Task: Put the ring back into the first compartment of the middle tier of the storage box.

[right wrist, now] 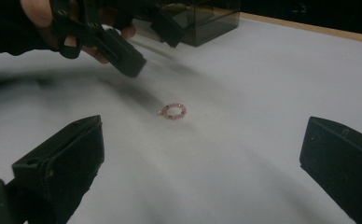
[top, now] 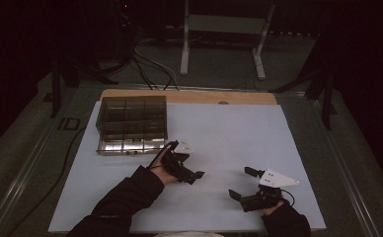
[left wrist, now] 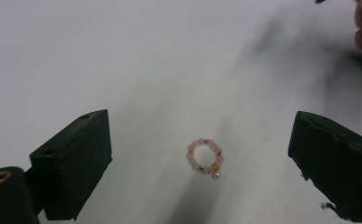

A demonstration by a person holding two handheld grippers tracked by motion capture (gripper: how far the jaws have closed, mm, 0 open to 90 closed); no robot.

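- Black jaws of the left gripper (left wrist: 202, 154) are rising at the bottom of the left gripper view, standing wide apart with nothing pressed between them.
- Between those jaws, lower on the white sheet (left wrist: 123, 56), a small bead ring (left wrist: 205, 157) is lying flat; its pink beads are broken by a few gold ones, and a tiny pale charm is hanging at one edge.
- Neither pad is touching the bead ring; it is sitting free in the gap, nearer the middle than either side.
- Seen from the right gripper view, the left gripper is hovering just above and beside the bead ring (right wrist: 173, 111), tilted down toward it.
- Over at the right gripper (right wrist: 202, 154), the jaws are also standing wide and holding nothing, with the bead ring lying well ahead of them.
- From the high view, the left gripper (top: 192, 170) is pointing toward the table's middle while the right gripper (top: 243, 183) is resting near the front edge.
- Behind the left hand (top: 165, 170), a dark divided box (top: 132, 123) is sitting on the sheet's far left part, well apart from the bead ring.
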